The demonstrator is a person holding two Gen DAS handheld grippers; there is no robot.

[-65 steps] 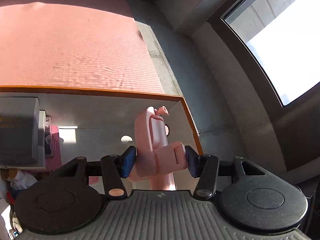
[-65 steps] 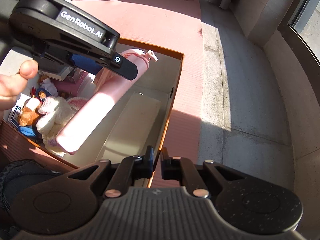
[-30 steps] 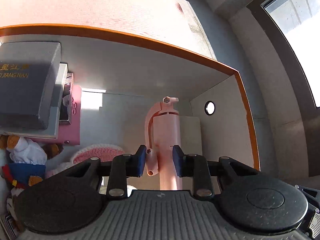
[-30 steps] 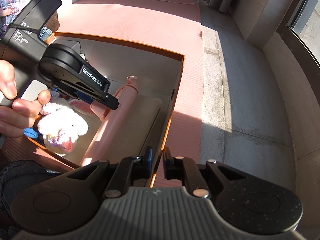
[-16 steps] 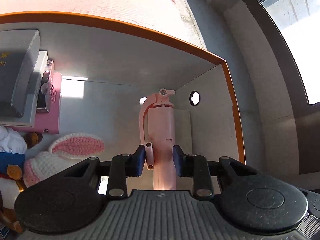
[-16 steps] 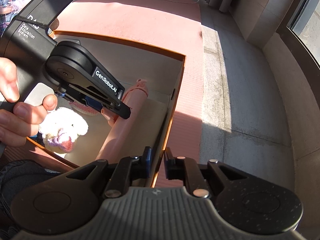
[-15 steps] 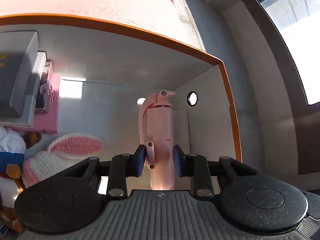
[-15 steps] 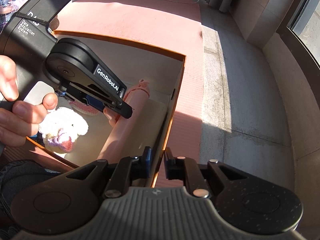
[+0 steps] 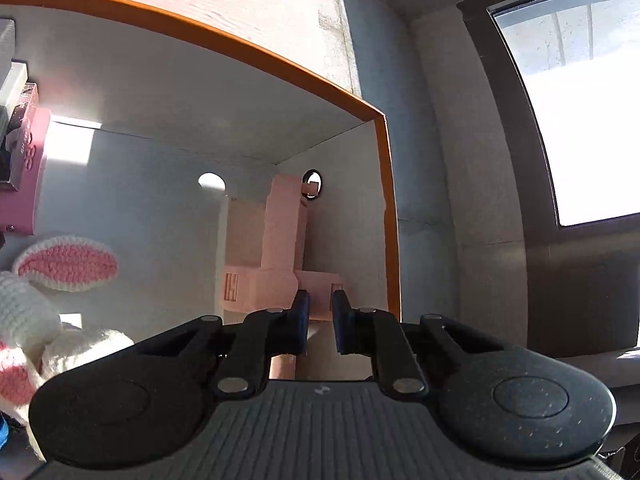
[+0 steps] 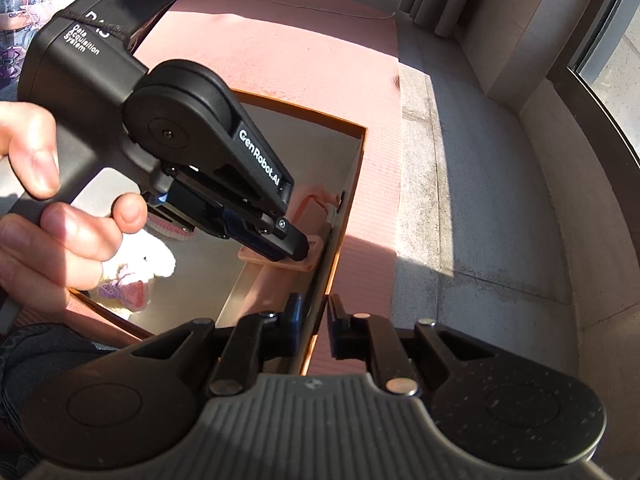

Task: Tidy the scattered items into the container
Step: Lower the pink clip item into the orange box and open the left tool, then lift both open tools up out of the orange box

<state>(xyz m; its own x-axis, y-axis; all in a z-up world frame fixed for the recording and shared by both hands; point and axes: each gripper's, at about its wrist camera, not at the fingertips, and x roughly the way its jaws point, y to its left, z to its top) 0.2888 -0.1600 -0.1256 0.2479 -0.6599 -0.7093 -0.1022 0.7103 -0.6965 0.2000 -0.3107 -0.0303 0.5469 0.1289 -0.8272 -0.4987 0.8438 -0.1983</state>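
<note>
From my left claw's camera, a pink case [image 9: 20, 168] sits at the far left edge inside the box [image 9: 160, 80], and just below it lies a knitted white rabbit [image 9: 66, 262] with pink-lined ears. To the right of the rabbit, the pink bottle [image 9: 284, 220] lies on the box floor close along the right-hand wall, its cap end pointing at the far corner. My left claw [image 9: 320, 316] sits low over the bottle's near end with only a narrow slit between the fingers. A pink part of the bottle shows through that slit, but I cannot tell whether I am pinching it. Past the orange rim, a window [image 9: 580, 100] fills the right side. From the right camera, my left hand [image 10: 60, 232] grips the handle at left. My right claw [image 10: 312, 320] hangs above the box's right wall, almost closed and holding nothing. A pink mat [image 10: 280, 40] and a concrete floor [image 10: 480, 200] lie beyond.
</note>
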